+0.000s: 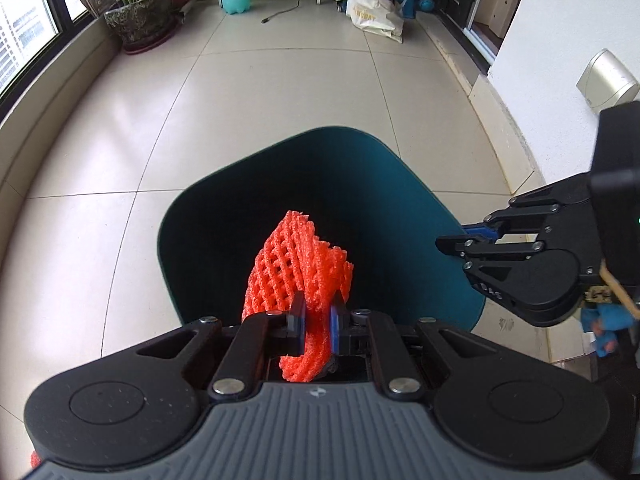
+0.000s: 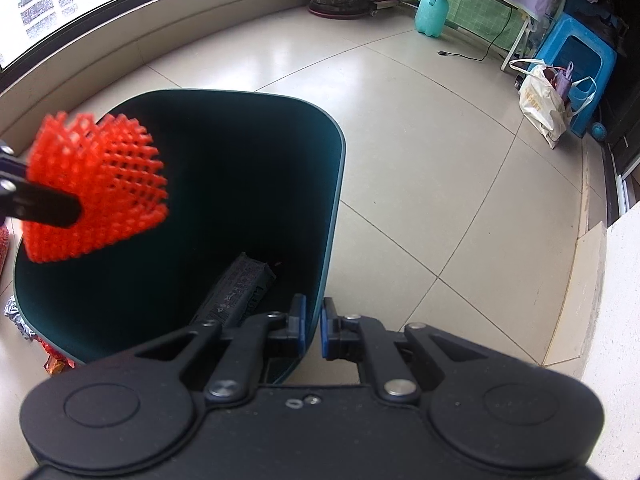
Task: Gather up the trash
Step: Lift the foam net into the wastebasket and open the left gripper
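1. Bright, soft daylight pours in from the window point(image 2: 60, 4), overexposed to white.
2. Pale sheen glares off the floor tiles point(image 1: 248, 92).
3. The bin point(image 2: 332, 184) interior sits in deep shadow.
4. The red foam net point(image 2: 96, 184) smears with motion blur.
5. Fisheye bends straight lines at the edges.

An orange-red foam fruit net point(image 1: 298, 268), a crumpled open mesh sleeve, hangs above the mouth of a dark teal bin point(image 2: 336, 184), over its dark inside. The bin stands upright on the tiled floor, its rim rounded-square. Inside it, against the near wall, lies a dark printed wrapper point(image 2: 236, 292), tilted. Beside the bin's outer wall lie a silver foil scrap point(image 2: 18, 318) and a red-orange wrapper point(image 2: 56, 358).
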A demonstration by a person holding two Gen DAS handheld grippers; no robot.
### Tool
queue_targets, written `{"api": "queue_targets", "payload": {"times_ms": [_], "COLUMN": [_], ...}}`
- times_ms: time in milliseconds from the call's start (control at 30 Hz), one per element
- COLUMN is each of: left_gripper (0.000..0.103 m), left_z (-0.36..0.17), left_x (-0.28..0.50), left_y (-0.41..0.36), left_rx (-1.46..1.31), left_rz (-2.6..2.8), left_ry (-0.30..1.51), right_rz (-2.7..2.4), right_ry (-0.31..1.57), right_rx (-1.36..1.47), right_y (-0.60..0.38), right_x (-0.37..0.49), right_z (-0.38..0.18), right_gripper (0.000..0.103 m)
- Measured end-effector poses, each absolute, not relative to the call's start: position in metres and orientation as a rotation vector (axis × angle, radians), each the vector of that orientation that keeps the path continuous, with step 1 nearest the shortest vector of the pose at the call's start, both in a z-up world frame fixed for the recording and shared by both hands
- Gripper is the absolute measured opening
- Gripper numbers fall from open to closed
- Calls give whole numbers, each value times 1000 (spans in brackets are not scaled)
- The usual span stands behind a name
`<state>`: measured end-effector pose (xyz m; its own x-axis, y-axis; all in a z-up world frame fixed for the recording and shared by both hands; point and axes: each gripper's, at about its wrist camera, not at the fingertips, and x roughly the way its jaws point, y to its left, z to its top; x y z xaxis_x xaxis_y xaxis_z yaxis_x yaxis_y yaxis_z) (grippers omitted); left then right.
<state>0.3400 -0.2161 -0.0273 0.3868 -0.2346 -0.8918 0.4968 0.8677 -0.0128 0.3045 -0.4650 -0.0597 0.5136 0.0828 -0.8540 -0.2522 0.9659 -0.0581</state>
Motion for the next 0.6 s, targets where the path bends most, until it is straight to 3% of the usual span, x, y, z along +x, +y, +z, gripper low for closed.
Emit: {"api": "queue_targets", "payload": {"times_ms": [333,600], "left_gripper": [11,11], "left_z": [-102,-122], "left_x": [359,353], "left_y": [-229,-224], "left_rx": [323,311], "left_rz": [-421,-408], "left_ry": [1230,1290], "right_rz": [215,233], "right_ry": [1012,1019], "right_rx": [-185,-194], "right_y": [-469,-467], "right_x": [303,300], "right_z": [-60,-58], "right_gripper": [6,7]}}
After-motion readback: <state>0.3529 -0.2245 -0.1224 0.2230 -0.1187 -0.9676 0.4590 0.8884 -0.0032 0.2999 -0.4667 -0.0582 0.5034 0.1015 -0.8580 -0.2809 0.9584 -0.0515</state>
